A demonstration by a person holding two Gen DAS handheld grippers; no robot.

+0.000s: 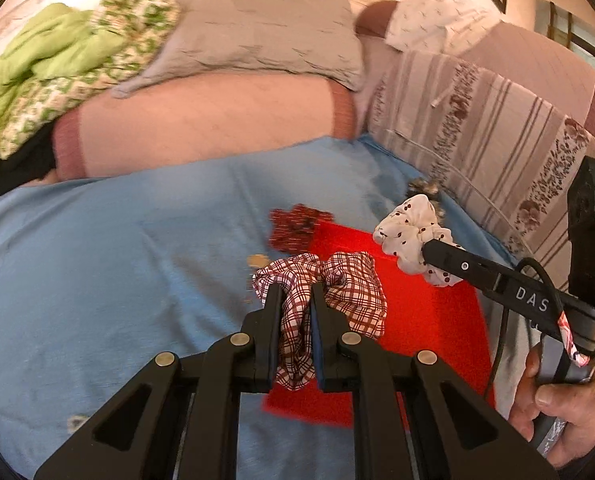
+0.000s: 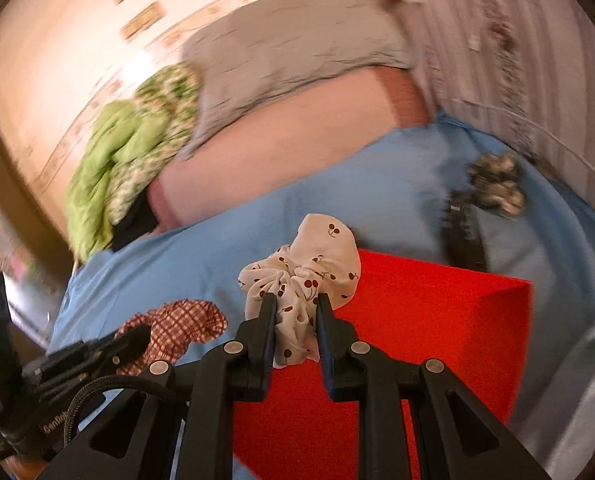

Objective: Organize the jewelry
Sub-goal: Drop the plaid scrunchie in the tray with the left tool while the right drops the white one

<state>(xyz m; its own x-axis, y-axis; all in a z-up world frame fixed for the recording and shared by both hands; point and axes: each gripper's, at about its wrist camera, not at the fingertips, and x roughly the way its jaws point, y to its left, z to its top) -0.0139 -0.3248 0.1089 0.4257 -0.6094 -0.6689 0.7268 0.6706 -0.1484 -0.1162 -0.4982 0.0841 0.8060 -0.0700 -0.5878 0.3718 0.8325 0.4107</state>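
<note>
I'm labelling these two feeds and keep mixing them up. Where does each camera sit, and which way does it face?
Left wrist view: sits on the left tongs, looking along them down at the blue sheet; they are shut on a plaid scrunchie; the right hand shows at the right edge.
Right wrist view: sits on the right tongs, looking down over the red box; they are shut on a cherry-print scrunchie; no hand shows.
Shared: both scrunchies, the red box, the blue sheet, the grey pillow.

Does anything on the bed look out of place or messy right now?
A dark red patterned scrunchie and a grey mottled one lie loose on the blue sheet, outside the red box.
</note>
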